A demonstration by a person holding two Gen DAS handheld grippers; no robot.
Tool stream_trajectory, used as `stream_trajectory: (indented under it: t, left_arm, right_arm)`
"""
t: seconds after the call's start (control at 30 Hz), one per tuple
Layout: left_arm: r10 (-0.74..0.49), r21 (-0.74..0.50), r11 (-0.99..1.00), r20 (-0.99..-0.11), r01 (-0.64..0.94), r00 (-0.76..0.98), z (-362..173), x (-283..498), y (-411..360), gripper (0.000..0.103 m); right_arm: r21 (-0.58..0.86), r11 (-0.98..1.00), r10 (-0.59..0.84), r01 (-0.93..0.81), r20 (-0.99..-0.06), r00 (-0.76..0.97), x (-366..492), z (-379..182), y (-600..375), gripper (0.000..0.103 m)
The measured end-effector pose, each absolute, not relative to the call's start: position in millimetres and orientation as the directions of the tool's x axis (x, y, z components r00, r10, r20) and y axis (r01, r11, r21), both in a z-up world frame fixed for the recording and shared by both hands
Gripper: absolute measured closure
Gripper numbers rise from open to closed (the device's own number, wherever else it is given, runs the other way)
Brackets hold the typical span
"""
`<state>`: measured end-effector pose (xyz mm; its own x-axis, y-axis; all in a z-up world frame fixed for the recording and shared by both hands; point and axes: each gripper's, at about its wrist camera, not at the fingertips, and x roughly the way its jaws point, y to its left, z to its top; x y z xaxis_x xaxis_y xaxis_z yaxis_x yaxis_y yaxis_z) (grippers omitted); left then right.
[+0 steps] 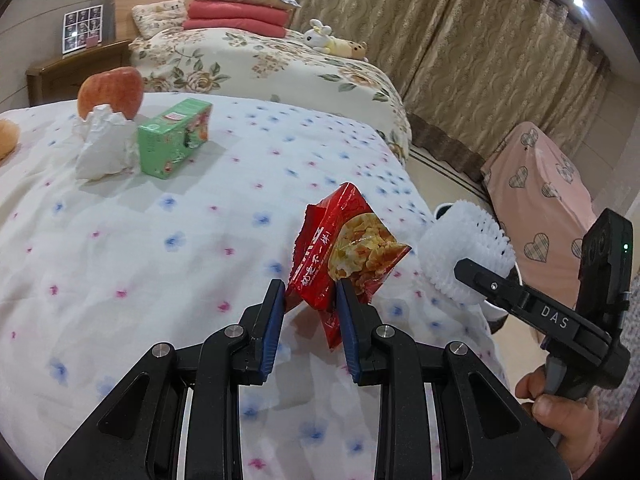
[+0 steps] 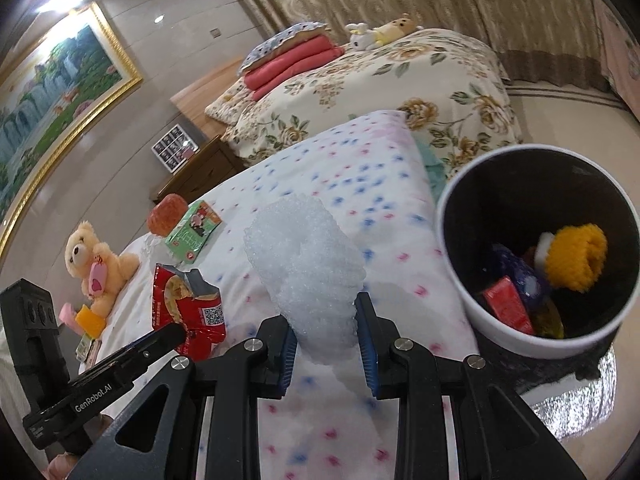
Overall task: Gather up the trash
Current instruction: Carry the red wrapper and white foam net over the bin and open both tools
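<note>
Left hand-held gripper (image 1: 310,290) clamps red wrapper (image 1: 344,252) — right (image 2: 326,308) pinches foam net (image 2: 308,272) — over dotted bedspread (image 1: 160,240).

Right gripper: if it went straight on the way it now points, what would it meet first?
Probably the dotted bedcover. The right gripper is shut on the white foam net and aims down over the bed; the white bin lies right of that line. Depth is unclear.

The left gripper (image 1: 310,286) is angled downward, its blue pads (image 1: 273,320) pressed against a red wrapper (image 1: 344,256). The right gripper (image 2: 326,308) is likewise tilted down, its pads (image 2: 367,340) clamped on a white foam net (image 2: 308,264). Both are held side by side, near each other. A hand (image 1: 560,404) is seen wrapped around the right gripper's handle.
</note>
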<state>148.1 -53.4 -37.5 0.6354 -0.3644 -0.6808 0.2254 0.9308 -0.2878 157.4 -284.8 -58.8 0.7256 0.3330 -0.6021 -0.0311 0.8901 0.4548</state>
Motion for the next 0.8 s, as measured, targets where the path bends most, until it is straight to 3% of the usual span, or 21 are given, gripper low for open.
stream_trajectory:
  t: [0.8]
  left_arm:
    - [-0.443,-0.278,0.894,-0.674,0.353,0.591,-27,144,-126,0.078]
  right_arm:
    - [0.485,0.869,0.242,0.099,-0.591,0.77,125,-60,-357,0.075]
